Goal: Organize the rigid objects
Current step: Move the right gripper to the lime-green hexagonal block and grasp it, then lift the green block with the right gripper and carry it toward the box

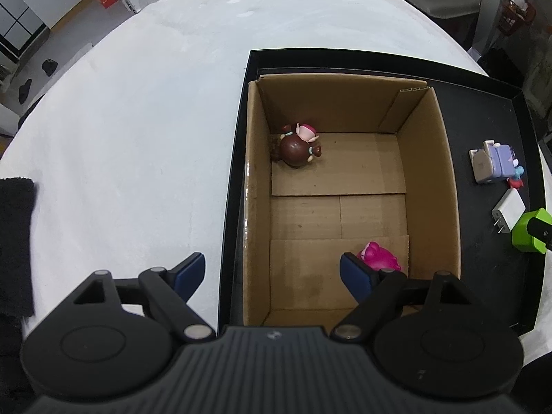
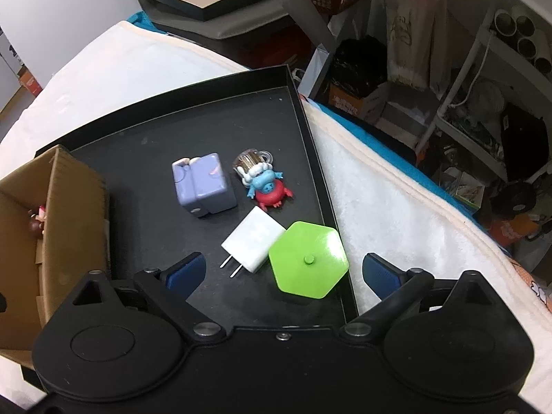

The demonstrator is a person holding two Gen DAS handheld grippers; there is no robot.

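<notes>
An open cardboard box (image 1: 427,179) stands in a black tray (image 1: 483,103). Inside lie a brown figurine (image 1: 296,150) at the far left and a pink toy (image 1: 377,257) at the near right. My left gripper (image 1: 272,272) is open and empty above the box's near left wall. My right gripper (image 2: 283,270) is open and empty over the tray (image 2: 145,145), its fingers either side of a white charger (image 2: 253,239) and a green hexagonal piece (image 2: 308,258). A lilac block (image 2: 203,184) and a blue and red figurine (image 2: 267,186) lie beyond.
The tray sits on a white cloth-covered table (image 1: 138,120). A dark cloth (image 1: 15,241) lies at the table's left edge. Shelves and bags of clutter (image 2: 465,103) stand past the table's right side. The box also shows in the right wrist view (image 2: 51,214).
</notes>
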